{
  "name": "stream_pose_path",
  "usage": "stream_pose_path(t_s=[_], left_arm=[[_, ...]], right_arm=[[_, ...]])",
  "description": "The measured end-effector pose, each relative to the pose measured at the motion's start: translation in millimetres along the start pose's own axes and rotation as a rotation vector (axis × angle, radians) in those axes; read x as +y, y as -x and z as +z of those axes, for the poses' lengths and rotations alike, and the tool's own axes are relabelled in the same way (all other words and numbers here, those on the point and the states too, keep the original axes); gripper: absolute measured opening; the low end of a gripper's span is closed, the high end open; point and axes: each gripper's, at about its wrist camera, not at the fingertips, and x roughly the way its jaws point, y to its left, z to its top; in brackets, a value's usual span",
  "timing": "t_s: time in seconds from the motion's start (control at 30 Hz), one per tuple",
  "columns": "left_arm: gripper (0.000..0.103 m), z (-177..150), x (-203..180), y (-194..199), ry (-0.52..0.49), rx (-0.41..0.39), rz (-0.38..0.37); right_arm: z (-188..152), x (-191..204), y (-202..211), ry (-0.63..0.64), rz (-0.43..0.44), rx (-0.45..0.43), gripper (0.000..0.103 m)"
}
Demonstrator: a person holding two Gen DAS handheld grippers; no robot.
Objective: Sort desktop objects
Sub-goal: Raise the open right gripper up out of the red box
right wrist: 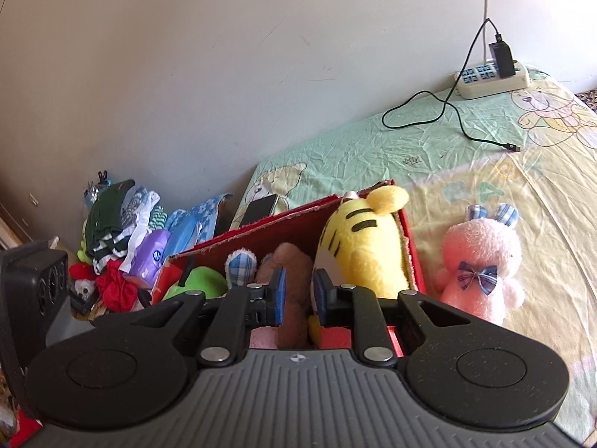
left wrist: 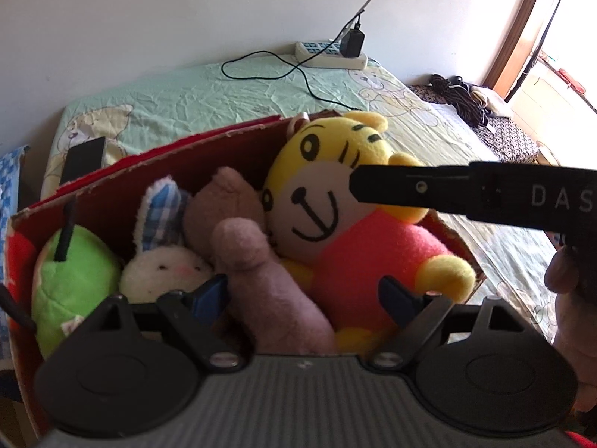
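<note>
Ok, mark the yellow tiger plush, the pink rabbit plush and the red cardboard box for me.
yellow tiger plush [left wrist: 309, 190]: left wrist view, on its white muzzle.
pink rabbit plush [right wrist: 481, 257]: right wrist view, on its body, lying on the bed outside the box.
red cardboard box [left wrist: 156, 171]: left wrist view, on the inner back wall.

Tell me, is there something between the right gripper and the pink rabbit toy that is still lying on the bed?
Yes. The pink rabbit lies on the sheet right of the red box; the box's right wall and the yellow tiger stand between it and the right gripper.
</note>
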Motion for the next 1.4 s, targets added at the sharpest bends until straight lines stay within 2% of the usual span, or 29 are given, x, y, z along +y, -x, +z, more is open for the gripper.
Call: stream_pose_path(t_s=[0.3, 0.53, 1.03, 1.4], left_arm=[[0.089, 8, -17, -6, -0.033, -0.005, 0.013], [0.091, 13, -25, -9, -0.029, -0.008, 0.041], [0.096, 16, -19, -9, 0.049, 0.015, 0.072], [0.099, 12, -25, -8, 0.116, 0.008, 0.139]], right_arm=[[-1, -12, 14, -0.046, 0.004, -0.040, 0.019], [-2, -19, 17, -0.089, 0.002, -0.023, 0.019], [-10, -16, 18, -0.047, -0.043, -0.009, 0.020], [-8, -29, 12, -0.039, 0.030, 0.034, 0.020]])
